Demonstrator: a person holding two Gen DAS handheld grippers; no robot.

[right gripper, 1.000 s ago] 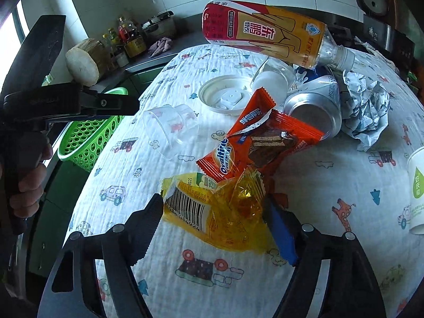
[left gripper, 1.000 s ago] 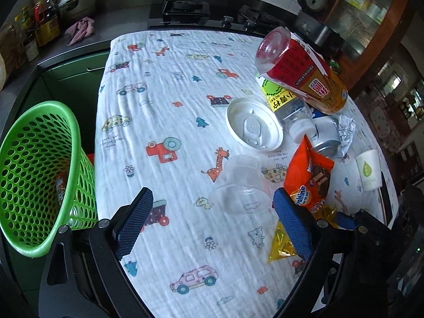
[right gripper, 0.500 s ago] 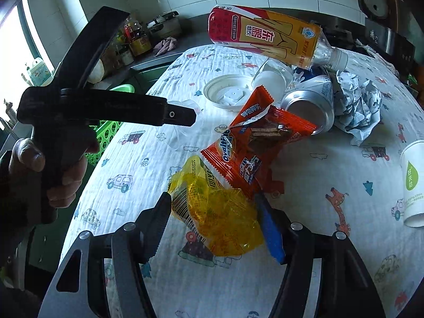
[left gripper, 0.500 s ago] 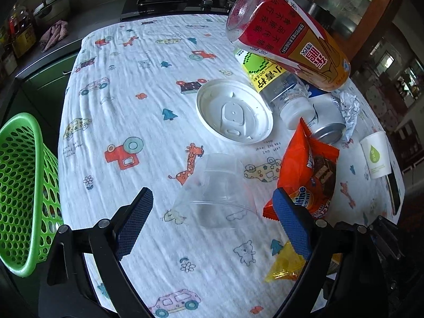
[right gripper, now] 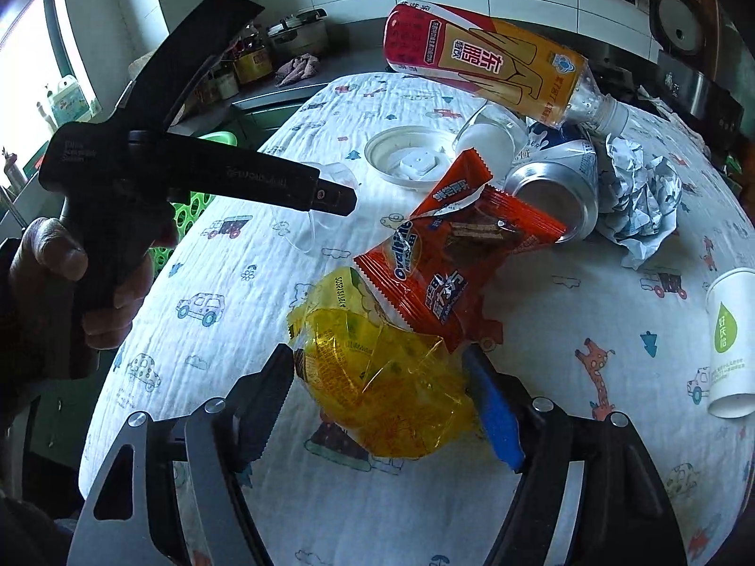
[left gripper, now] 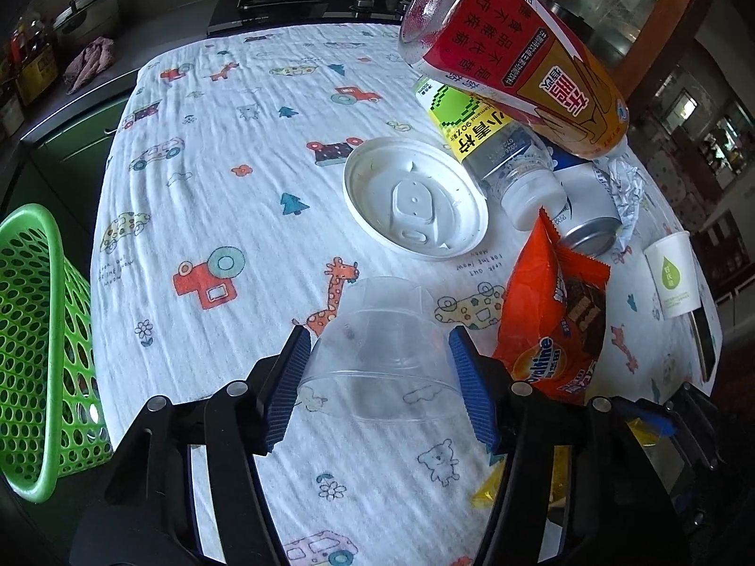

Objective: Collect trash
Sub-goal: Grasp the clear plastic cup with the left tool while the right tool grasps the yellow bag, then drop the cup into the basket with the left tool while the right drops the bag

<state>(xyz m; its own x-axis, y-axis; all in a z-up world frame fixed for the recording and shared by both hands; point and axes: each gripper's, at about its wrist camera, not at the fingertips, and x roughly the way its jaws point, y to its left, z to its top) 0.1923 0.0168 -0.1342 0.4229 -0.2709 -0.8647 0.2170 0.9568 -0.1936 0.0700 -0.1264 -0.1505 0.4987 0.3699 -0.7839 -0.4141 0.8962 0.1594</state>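
Clear plastic cup (left gripper: 377,353), on its side at lower centre of the left wrist view, between the left gripper (left gripper: 380,379) fingers, just closing, seemingly touching its rim on both sides; yellow wrapper (right gripper: 382,387) at lower centre of the right view, between right gripper (right gripper: 382,405) fingers just opening, left pad touching, grip uncertain. Advice: squeeze gently, since thin plastic likely buckles or slips; lift clear of the orange packet (left gripper: 552,325); carry to the green basket (left gripper: 33,330), left edge.
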